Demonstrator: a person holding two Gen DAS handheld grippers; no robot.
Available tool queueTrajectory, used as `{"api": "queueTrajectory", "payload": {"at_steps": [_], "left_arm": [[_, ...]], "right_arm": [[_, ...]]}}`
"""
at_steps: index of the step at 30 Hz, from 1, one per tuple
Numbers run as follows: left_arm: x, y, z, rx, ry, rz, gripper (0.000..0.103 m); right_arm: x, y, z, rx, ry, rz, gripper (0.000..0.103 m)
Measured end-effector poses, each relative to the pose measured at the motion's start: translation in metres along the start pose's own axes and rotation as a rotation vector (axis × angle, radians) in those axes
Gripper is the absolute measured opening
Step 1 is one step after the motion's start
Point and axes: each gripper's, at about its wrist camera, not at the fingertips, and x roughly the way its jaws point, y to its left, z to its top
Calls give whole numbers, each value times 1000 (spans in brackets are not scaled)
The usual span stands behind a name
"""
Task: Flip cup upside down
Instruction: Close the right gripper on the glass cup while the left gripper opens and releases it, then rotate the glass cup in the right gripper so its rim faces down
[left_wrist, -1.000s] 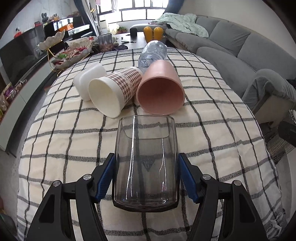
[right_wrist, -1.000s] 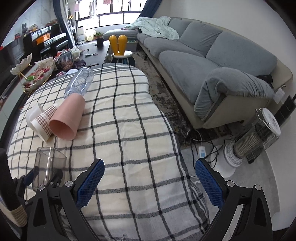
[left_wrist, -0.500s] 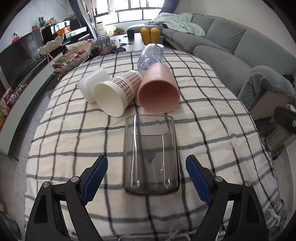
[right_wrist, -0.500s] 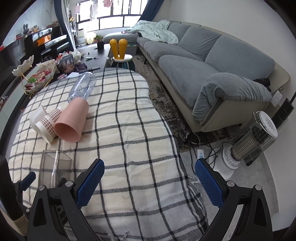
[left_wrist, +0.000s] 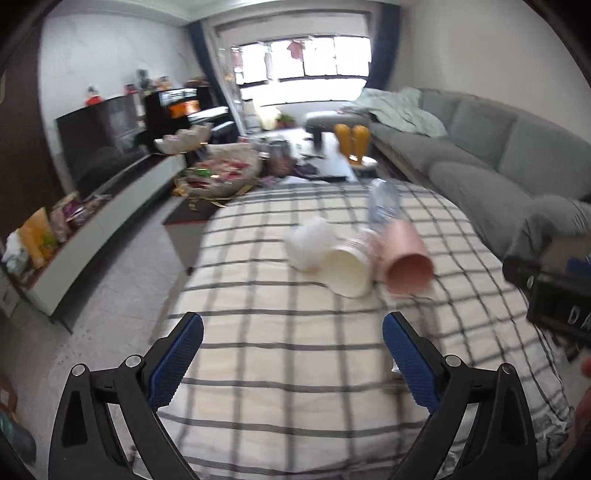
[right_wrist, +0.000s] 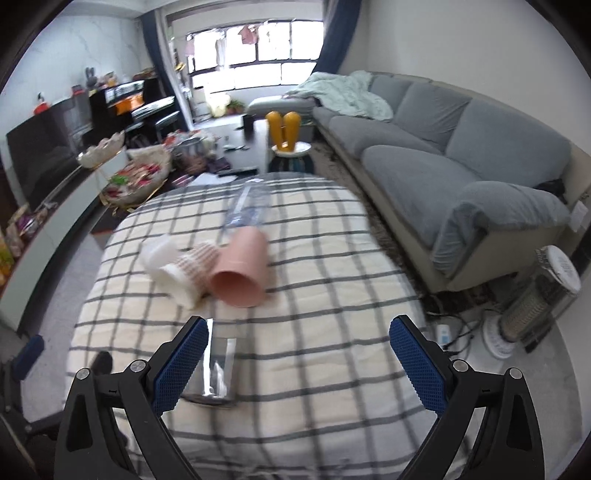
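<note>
A clear smoky glass cup (right_wrist: 216, 367) stands on the checked tablecloth (right_wrist: 314, 332), wider end down, beside the left finger of my right gripper (right_wrist: 295, 360), which is open and empty above the cloth. My left gripper (left_wrist: 291, 356) is open and empty, raised above the near part of the cloth (left_wrist: 277, 332); the glass cup does not show clearly in its view. A pink cup (left_wrist: 404, 258), a checked paper cup (left_wrist: 351, 267) and a white cup (left_wrist: 308, 240) lie on their sides further back.
A clear plastic bottle (right_wrist: 249, 206) lies behind the pink cup (right_wrist: 242, 273). A grey sofa (right_wrist: 461, 162) runs along the right, with a heater (right_wrist: 535, 302) on the floor. A low cabinet (left_wrist: 92, 229) with snacks is on the left. The right gripper's body (left_wrist: 554, 295) shows at the left view's right edge.
My left gripper opened, let go of the glass cup, and pulled back and to the left. My right gripper swung left, so the glass cup now sits by its left finger.
</note>
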Motion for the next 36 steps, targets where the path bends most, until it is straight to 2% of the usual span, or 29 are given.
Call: {"api": "queueTrajectory", "payload": {"at_steps": [5,9,14,18,23,28,32,36], "left_arm": [[-1,51,1,-84,6,50,100],[6,77,-4,-137,5,81,100],[31,84,-15,-162,15,108,100],[53,87,-21,-180,64,92,100],[63,88,-26,-186,90,75,100],[73,92,-31,-202,123,65,100],[80,95,-31,-217,141,64,100],[85,94,-30,-217,156,57,100]], "right_arm": [[25,38,-2,-10,133,57,99],[49,56,-12,-8,226,55,99],[84,66,-31,-25,287,5,99],[105,69,-40,-20,328,-34,98],[117,70,-46,-18,358,-48,97],[133,72,-51,-17,407,-39,85],[141,71,-56,-5,443,-26,68],[140,69,-56,5,440,-10,67]]}}
